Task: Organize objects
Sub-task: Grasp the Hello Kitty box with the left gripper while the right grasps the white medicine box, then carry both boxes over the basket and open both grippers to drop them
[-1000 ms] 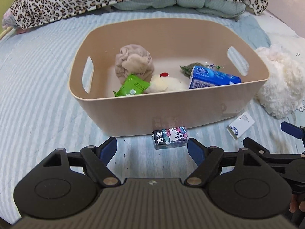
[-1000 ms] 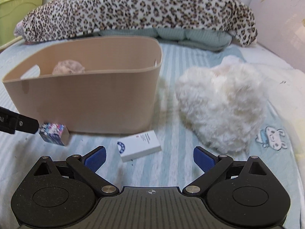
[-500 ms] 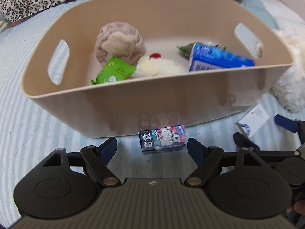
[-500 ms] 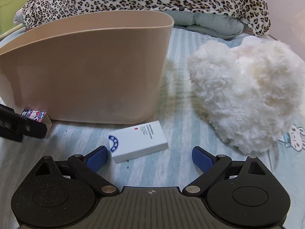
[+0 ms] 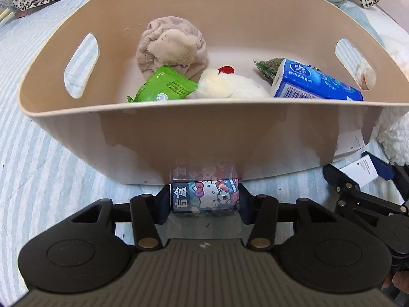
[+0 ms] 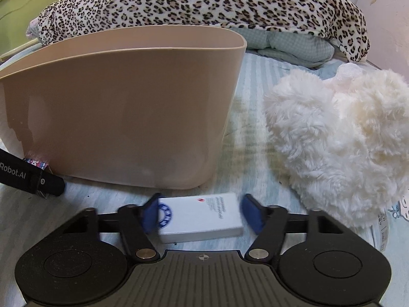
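Note:
A beige bin (image 5: pixel 204 138) stands on the striped bed. It holds a rolled beige sock bundle (image 5: pixel 171 46), a green packet (image 5: pixel 166 87), a white plush (image 5: pixel 230 88) and a blue tissue pack (image 5: pixel 317 84). My left gripper (image 5: pixel 204 199) is shut on a small Hello Kitty box (image 5: pixel 205 197) that lies against the bin's front wall. My right gripper (image 6: pixel 202 212) has its fingers closed in around a white box (image 6: pixel 199 217) that lies on the bed; the left pad touches it and the right pad is blurred at its edge.
A fluffy white plush (image 6: pixel 340 138) lies right of the bin (image 6: pixel 122 112). A leopard-print quilt (image 6: pixel 204 5) and a pale green pillow (image 6: pixel 288 43) lie behind. A green crate (image 6: pixel 25 7) stands at the far left. The left gripper's finger (image 6: pixel 30 176) shows at left.
Both grippers moved forward and down toward the bin and closed in. The left one shut on the Hello Kitty box; the right one narrowed around the white box.

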`<state>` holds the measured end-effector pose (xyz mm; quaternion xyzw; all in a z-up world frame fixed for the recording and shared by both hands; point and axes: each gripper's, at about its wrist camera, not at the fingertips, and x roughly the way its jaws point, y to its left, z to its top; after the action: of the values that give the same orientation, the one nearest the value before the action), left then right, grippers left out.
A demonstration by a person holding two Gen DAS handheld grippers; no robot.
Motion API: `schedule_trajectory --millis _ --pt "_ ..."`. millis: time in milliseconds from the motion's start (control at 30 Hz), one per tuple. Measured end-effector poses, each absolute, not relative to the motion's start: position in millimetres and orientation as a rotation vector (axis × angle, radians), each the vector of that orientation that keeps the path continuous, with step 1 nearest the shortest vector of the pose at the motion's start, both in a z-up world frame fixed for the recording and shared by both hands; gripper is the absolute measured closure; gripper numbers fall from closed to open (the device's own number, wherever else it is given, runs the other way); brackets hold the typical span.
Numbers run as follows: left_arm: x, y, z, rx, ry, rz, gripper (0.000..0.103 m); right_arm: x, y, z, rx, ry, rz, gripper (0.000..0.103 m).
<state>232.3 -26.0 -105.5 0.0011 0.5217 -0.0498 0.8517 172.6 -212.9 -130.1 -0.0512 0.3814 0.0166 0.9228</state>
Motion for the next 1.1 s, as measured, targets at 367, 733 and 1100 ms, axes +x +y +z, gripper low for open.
schedule_trajectory --millis 367,733,1100 --pt "217 -18 -88 0.028 1.072 -0.127 0.052 162 -213 -115 -0.090 0.774 0.022 0.047" --pt "186 -4 -50 0.031 0.966 -0.157 0.052 127 -211 -95 -0.032 0.732 0.016 0.046" --pt "153 6 -1 0.033 0.776 -0.165 0.052 105 -197 -38 -0.020 0.591 0.039 0.046"
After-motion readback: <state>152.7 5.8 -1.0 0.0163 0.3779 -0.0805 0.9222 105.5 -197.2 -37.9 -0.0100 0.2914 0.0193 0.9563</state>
